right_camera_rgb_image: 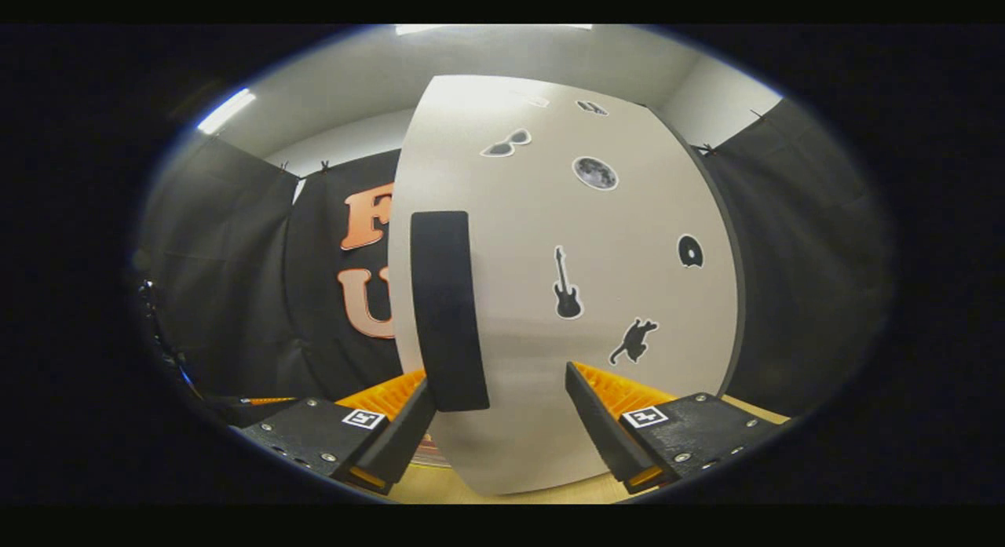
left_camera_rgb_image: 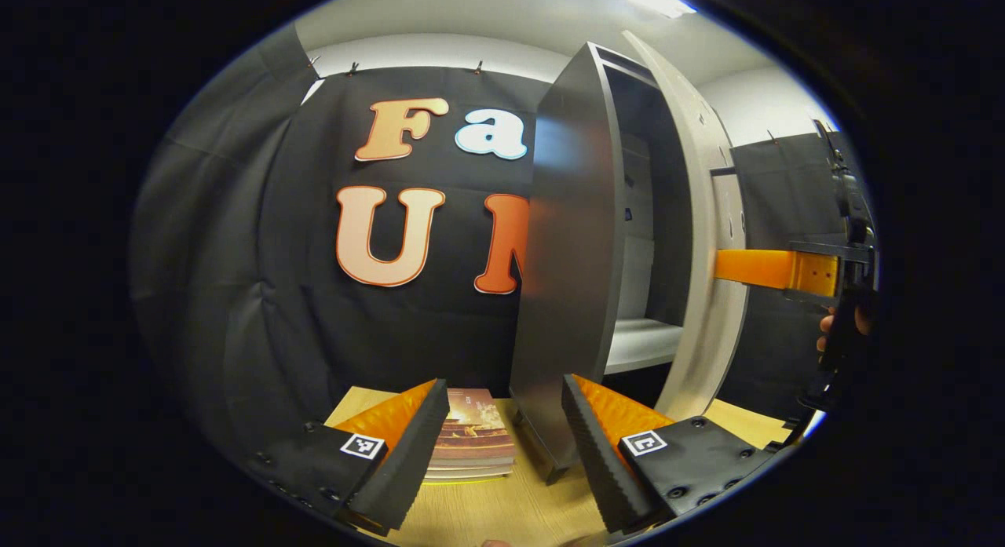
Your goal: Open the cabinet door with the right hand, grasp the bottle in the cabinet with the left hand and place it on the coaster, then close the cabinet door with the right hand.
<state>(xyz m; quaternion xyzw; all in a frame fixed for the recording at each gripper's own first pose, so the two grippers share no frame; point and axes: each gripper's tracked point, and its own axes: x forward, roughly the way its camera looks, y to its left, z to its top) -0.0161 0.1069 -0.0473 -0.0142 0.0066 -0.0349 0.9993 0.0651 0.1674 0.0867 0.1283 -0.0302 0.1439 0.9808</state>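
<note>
The cabinet (left_camera_rgb_image: 565,257) stands on the table with its white door (left_camera_rgb_image: 703,217) swung partly open. Inside I see a pale shelf (left_camera_rgb_image: 644,343) and dark space above it. My left gripper (left_camera_rgb_image: 506,437) is open in front of the cabinet's grey side, nothing between its fingers. In the left gripper view, my right gripper (left_camera_rgb_image: 730,266) reaches in from the right with its orange finger against the door's outer face. In the right gripper view, the door (right_camera_rgb_image: 597,359) carries a black vertical handle (right_camera_rgb_image: 446,311). My right gripper (right_camera_rgb_image: 498,398) is open, and the handle's lower end sits just inside its left finger.
A stack of books (left_camera_rgb_image: 473,441) lies on the wooden table (left_camera_rgb_image: 487,516) left of the cabinet's foot, behind my left finger. A hand (left_camera_rgb_image: 844,327) holds the right gripper at the far right. Black cloth walls close in behind and on both sides.
</note>
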